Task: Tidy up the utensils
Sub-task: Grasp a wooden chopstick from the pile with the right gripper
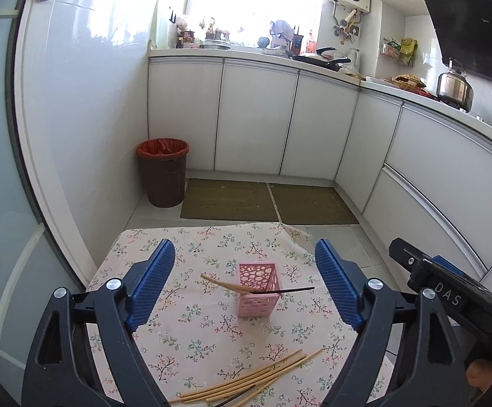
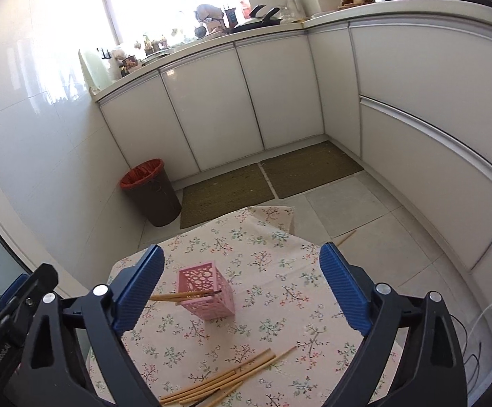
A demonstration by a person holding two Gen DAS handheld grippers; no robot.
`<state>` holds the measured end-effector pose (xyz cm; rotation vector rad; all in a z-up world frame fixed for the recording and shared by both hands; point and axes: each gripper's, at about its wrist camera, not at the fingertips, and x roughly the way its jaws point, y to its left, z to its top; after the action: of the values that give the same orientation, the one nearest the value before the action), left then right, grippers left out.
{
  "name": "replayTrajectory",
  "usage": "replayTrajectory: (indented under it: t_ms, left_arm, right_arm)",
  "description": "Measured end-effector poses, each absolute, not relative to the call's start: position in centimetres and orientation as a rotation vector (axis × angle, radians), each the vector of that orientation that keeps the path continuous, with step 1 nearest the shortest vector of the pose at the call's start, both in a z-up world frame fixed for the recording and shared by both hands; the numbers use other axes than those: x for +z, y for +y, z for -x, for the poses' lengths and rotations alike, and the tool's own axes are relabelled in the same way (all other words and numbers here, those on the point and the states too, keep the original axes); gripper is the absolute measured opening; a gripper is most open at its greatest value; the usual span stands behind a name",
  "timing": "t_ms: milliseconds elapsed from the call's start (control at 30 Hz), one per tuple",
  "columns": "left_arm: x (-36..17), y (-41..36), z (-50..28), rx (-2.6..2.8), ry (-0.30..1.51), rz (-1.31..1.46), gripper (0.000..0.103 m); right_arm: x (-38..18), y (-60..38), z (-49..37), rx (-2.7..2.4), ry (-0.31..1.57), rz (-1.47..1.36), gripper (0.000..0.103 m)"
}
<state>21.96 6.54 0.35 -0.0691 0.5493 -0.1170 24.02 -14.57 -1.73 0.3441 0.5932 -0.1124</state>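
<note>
Left wrist view: left tongs [image 1: 242, 285] gape empty above the worktop [image 1: 195, 332]; the loose chopsticks [image 1: 246, 381], light, stiff and probably slippery, lie at its near edge, best pinched mid-shaft. Right wrist view: right tongs [image 2: 242, 288] likewise released; the pink holder [image 2: 207, 291] carries two chopsticks lying across its rim.
</note>
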Motion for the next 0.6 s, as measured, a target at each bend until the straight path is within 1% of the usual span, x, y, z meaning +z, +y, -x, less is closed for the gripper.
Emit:
replayTrajectory:
  t_ms: [133,233,333,500,600]
  left_arm:
    - [-0.1,6.8,-20.5,-0.094,0.55,0.051,0.096]
    - [-0.8,7.2,-19.6,-0.099,0.581,0.048,0.096]
    - [-2.0,7.5,-18.9,-0.125,0.651,0.006,0.096]
    - [-5.7,8.9,-17.9,-0.138,0.828,-0.093,0.096]
    - [-8.7,10.6,-17.4,-0.101,0.923,-0.091,0.096]
  right_arm:
    - [-2.9,-15.7,-22.7,-0.127,0.619,-0.369,0.096]
    - [-4.1,-16.6,-21.6,-0.109,0.649,-0.415,0.096]
    - [-6.1,-17.1,-20.7,-0.098,0.713,-0.453,0.096]
    - [-11.7,-17.7,-19.7,-0.073,0.905,-0.557,0.096]
    - [-15.9,-17.3,-20.0,-0.065,1.06,-0.62,0.096]
